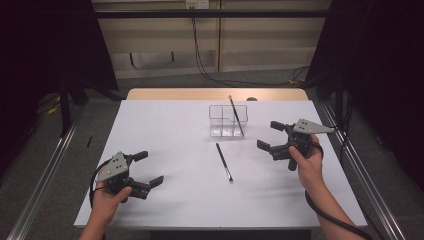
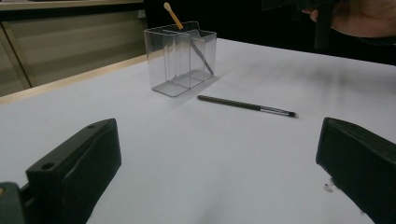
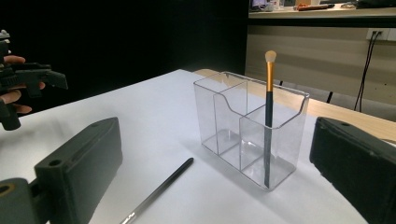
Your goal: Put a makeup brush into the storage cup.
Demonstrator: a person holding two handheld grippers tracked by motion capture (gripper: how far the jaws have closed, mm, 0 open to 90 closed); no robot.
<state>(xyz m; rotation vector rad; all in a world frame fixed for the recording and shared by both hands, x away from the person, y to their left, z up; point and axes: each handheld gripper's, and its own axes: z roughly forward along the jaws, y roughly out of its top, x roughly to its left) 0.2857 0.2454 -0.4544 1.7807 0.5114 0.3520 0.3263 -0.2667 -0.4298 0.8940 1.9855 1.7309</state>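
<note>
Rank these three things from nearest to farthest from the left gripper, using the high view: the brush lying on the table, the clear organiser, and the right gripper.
1. Brush lying on the table: nearest to the left gripper, flat at the table's centre.
2. Clear organiser: farther back, past the centre, with another brush standing in it.
3. Right gripper: farthest, held above the table's right side.

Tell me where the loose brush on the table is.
In the high view, the loose brush lies flat on the white table, just in front of the clear organizer, between both grippers.
</note>
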